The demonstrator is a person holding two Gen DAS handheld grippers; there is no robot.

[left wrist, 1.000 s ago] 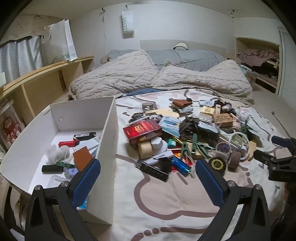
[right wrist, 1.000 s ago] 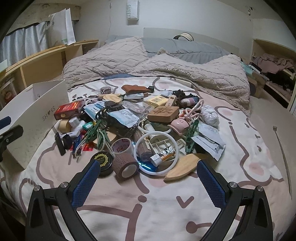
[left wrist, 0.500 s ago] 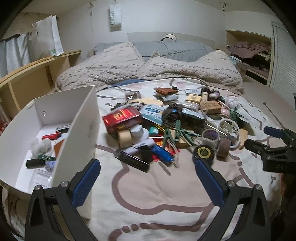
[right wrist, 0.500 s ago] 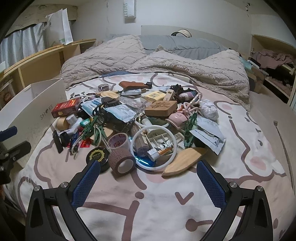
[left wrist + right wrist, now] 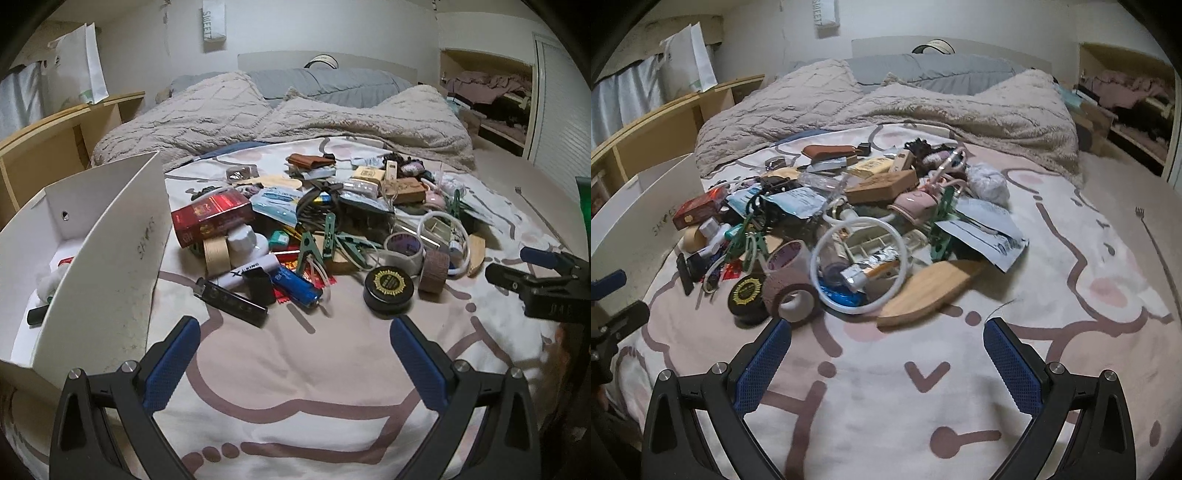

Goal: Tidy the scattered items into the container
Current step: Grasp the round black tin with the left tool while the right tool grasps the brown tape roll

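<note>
At the left of the left-wrist view stands the white box [image 5: 110, 258], stiff card, a few items inside. The scattered pile [image 5: 314, 236] fills mid-frame: a rigid black tin [image 5: 388, 286] and springy tape roll [image 5: 436, 267] look light, best pinched across their sides. The soft bed [image 5: 295, 369] will give. Both the left gripper [image 5: 295, 354] and the right gripper [image 5: 886, 354] have fingers spread, empty.

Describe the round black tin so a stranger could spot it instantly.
Start at the white box on the bed's left, then scan right along the pile's near edge. The round black tin lies flat beside a brownish tape roll; only it carries a gold emblem on its lid.
</note>
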